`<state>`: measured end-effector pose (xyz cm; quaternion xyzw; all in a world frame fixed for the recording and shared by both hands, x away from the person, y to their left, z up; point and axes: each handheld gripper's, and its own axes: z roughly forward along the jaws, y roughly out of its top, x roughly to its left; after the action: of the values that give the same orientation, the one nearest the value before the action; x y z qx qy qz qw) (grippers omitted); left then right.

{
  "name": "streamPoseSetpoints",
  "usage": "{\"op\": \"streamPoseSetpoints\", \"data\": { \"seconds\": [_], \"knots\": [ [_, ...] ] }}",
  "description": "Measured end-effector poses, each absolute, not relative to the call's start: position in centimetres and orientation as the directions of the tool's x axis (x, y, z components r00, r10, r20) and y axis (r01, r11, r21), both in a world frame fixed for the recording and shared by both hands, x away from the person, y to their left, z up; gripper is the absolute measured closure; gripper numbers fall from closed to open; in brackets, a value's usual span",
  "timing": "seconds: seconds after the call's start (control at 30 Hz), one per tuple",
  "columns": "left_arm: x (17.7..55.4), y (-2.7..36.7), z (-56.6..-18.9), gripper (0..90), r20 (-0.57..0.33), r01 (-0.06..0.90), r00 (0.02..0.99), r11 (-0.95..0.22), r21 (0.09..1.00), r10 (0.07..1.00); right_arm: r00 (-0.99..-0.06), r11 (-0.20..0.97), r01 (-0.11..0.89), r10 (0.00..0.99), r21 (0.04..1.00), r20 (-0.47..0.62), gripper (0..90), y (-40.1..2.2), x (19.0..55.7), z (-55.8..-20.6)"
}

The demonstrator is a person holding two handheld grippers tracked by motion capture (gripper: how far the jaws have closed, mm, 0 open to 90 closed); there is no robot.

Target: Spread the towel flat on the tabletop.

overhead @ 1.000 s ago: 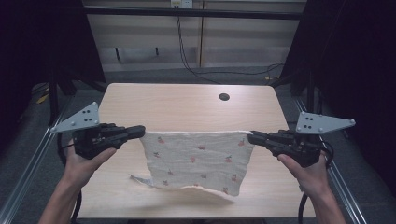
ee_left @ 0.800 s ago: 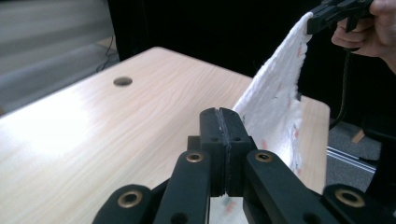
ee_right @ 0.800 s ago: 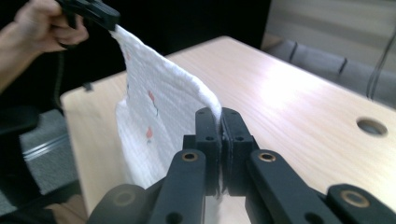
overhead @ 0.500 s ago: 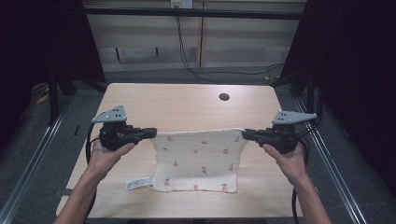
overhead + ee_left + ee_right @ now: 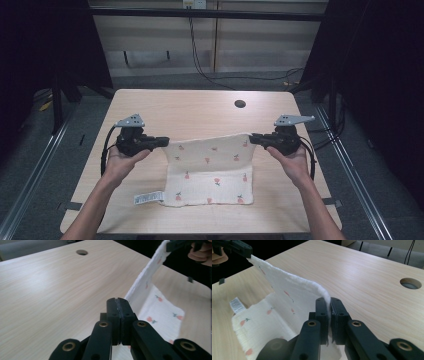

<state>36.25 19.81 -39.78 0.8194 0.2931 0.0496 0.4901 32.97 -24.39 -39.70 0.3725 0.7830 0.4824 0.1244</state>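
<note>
Lowered cloth [image 5: 210, 170] between both tools

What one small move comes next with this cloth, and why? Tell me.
Probably lower both tongs a little further and lay the held edge flat. The left tongs and right tongs each pinch a top corner of the cloth; its near part lies on the table, while the held edge stands raised in both gripper views.
</note>
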Motion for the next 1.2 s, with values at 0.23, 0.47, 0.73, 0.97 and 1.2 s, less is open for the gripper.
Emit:
{"op": "streamPoseSetpoints", "data": {
  "seconds": [0.23, 0.47, 0.73, 0.97, 1.2],
  "knots": [
    [38.2, 18.8, -42.0, 88.7, -0.209, 0.452, 0.815, -0.365, 0.814, 0.541, -0.653, 0.230, 0.512, 0.731, 0.827, 0.201, 83.9, -24.6, 35.6, -42.0],
    [39.9, 18.8, -42.8, 78.0, -0.225, 0.480, 0.780, -0.326, 0.815, 0.584, -0.601, 0.221, 0.548, 0.775, 0.807, 0.195, 77.1, -25.0, 37.1, -43.2],
    [38.8, 19.6, -43.1, 72.1, -0.226, 0.493, 0.773, -0.337, 0.802, 0.593, -0.592, 0.219, 0.542, 0.784, 0.811, 0.185, 71.5, -25.8, 36.1, -42.9],
    [36.9, 20.0, -44.3, 72.8, -0.229, 0.492, 0.799, -0.386, 0.780, 0.556, -0.638, 0.297, 0.542, 0.754, 0.786, 0.155, 69.9, -25.0, 33.8, -43.4],
    [34.9, 19.3, -46.0, 75.1, -0.234, 0.491, 0.828, -0.458, 0.741, 0.509, -0.680, 0.355, 0.546, 0.718, 0.759, 0.153, 71.0, -24.2, 31.5, -44.8]
  ]
}}
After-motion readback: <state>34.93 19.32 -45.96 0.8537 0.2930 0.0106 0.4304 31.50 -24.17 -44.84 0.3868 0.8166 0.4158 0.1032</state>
